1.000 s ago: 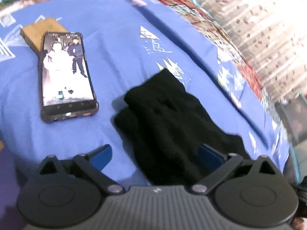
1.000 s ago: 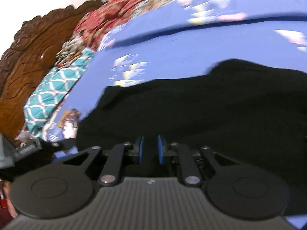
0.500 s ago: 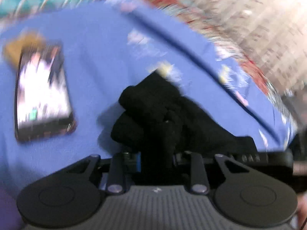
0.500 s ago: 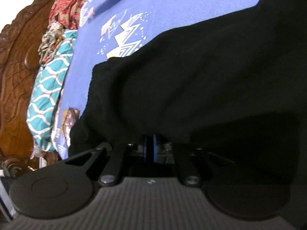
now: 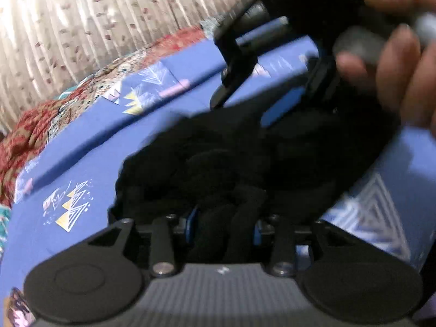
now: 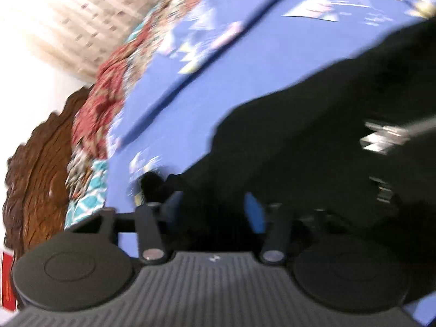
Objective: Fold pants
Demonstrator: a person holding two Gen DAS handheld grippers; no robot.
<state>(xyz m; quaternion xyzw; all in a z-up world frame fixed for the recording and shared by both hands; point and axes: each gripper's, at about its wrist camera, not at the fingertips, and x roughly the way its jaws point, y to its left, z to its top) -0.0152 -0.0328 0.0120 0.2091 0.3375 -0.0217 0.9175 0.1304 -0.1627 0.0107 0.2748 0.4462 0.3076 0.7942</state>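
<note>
Left gripper (image 5: 223, 227), jaws just eased wider, pinches bunched black pants (image 5: 218, 163) at six o'clock on the blue bedsheet (image 5: 90, 163); right gripper (image 6: 214, 212), newly parted over cloth, should release cleanly before smoothing.

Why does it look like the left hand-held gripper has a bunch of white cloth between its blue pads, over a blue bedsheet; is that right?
Not quite: the cloth is black, not white. The left wrist view shows the left hand-held gripper with a bunch of the black pants between its blue pads, over the blue bedsheet. Its jaws have just been opening a little, with the fabric between them.
</note>
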